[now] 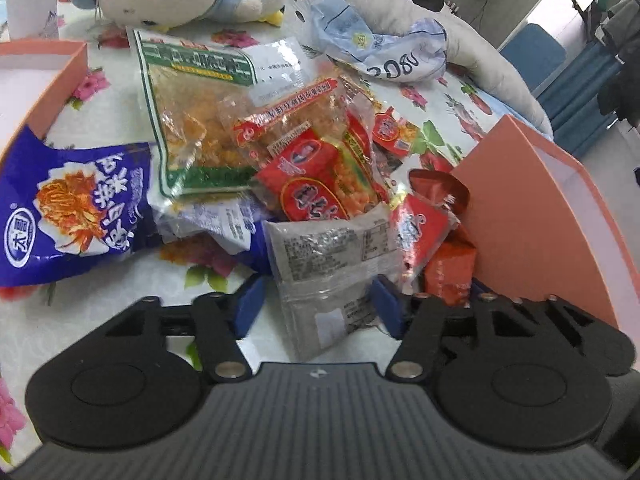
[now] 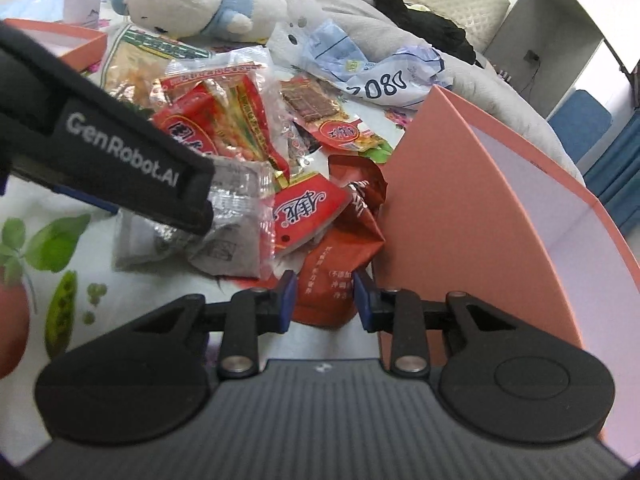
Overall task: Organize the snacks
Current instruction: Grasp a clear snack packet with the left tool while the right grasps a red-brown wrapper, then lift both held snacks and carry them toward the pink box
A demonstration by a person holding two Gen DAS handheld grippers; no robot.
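The left gripper [image 1: 318, 306] stands open astride the near end of a grey clear-ended snack packet [image 1: 332, 256], blue pads either side and apart from it. At ten o'clock lies a purple snack bag [image 1: 68, 208]; at two o'clock a salmon box [image 1: 532, 216]. The right gripper [image 2: 325, 300] straddles the lower edge of an orange-red snack pouch [image 2: 336, 268], just beside the box wall [image 2: 460, 184]; whether its pads press, I cannot tell. Only the right view shows the left gripper's black body over the grey packet.
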